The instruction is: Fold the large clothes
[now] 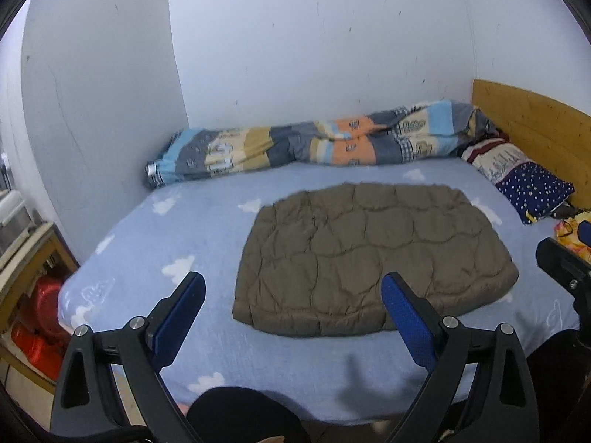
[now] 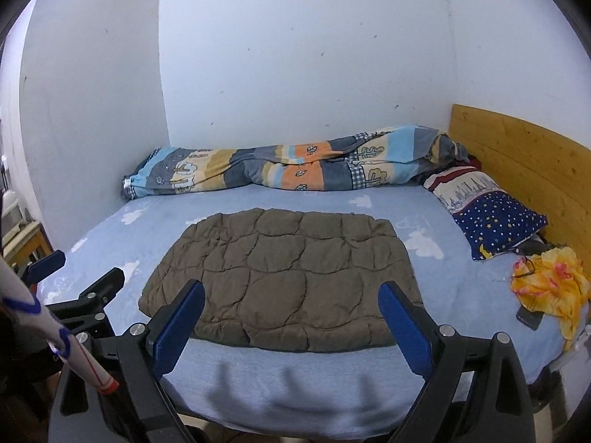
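A brown quilted garment (image 1: 373,254) lies folded into a flat rectangle in the middle of the blue bed sheet (image 1: 166,243); the right wrist view shows the same garment (image 2: 284,277) and sheet (image 2: 436,221). My left gripper (image 1: 293,302) hovers open above the bed's near edge, its blue pads wide apart and holding nothing. My right gripper (image 2: 291,304) is open too, raised over the garment's near edge with nothing between its fingers. Each gripper shows at the edge of the other's view: the right gripper (image 1: 565,258) and the left gripper (image 2: 79,277).
A rolled patchwork duvet (image 1: 317,140) lies along the far wall. A starry pillow (image 2: 491,214) rests by the wooden headboard (image 2: 524,162). Yellow cloth (image 2: 550,284) and a phone (image 2: 530,317) sit at the bed's right edge. Red items (image 1: 40,317) sit low at left.
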`<action>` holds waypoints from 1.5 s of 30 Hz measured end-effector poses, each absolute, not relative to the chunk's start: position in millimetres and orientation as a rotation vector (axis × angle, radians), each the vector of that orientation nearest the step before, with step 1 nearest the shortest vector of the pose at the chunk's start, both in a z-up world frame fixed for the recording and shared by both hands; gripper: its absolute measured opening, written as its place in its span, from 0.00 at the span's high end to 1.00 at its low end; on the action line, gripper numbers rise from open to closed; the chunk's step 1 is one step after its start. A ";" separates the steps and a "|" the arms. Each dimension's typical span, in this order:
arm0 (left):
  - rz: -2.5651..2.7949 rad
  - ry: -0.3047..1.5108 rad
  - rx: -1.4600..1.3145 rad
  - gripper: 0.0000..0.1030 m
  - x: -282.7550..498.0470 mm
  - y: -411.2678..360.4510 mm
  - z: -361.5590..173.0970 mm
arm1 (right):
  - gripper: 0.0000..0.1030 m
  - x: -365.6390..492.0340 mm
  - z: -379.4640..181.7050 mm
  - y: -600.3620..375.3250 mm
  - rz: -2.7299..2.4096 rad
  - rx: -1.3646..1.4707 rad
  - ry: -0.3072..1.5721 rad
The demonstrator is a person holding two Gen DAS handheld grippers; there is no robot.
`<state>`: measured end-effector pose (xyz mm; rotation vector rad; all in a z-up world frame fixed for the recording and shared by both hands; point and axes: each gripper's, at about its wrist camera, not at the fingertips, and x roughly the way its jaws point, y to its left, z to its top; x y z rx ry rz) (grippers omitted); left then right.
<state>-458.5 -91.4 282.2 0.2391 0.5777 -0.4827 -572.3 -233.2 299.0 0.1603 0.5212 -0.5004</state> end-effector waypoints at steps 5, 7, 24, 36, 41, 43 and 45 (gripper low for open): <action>-0.478 0.608 0.233 0.07 -453.8 -91.4 271.6 | 0.06 -567.2 291.1 -235.9 -0.497 0.169 0.541; -0.476 0.615 0.238 0.07 -452.7 -93.3 268.1 | 0.06 -564.9 287.8 -235.6 -0.494 0.168 0.550; -0.478 0.622 0.272 0.07 -453.3 -98.5 258.6 | 0.06 -555.9 275.5 -235.7 -0.496 0.174 0.577; -0.464 0.613 0.267 0.07 -455.6 -98.8 257.8 | 0.06 -556.9 274.3 -236.3 -0.500 0.172 0.574; -0.459 0.613 0.264 0.07 -455.8 -98.0 258.3 | 0.06 -557.6 273.6 -236.6 -0.504 0.168 0.572; -0.459 0.614 0.261 0.07 -456.0 -97.2 258.8 | 0.06 -558.1 273.9 -236.0 -0.503 0.171 0.571; -0.462 0.618 0.258 0.07 -455.9 -96.8 258.9 | 0.06 -558.3 273.8 -236.0 -0.501 0.170 0.572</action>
